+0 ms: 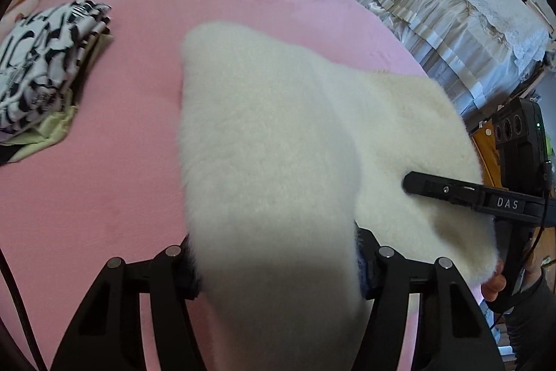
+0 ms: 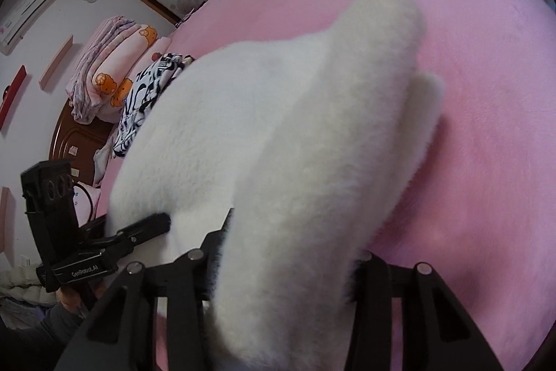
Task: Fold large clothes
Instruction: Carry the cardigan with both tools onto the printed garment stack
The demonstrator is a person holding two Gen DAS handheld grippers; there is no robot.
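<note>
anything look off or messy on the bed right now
Nothing stands out. The white fleecy garment is bunched only because both grippers, left and right, hold it up off the pink bed. The black-and-white patterned pile sits neatly folded near the bed's edge.

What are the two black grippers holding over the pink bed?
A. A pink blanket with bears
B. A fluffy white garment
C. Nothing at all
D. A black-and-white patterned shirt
B: the white garment runs down between the fingers of the left gripper, and the right gripper is clamped on its other side, above the pink bed.
</note>
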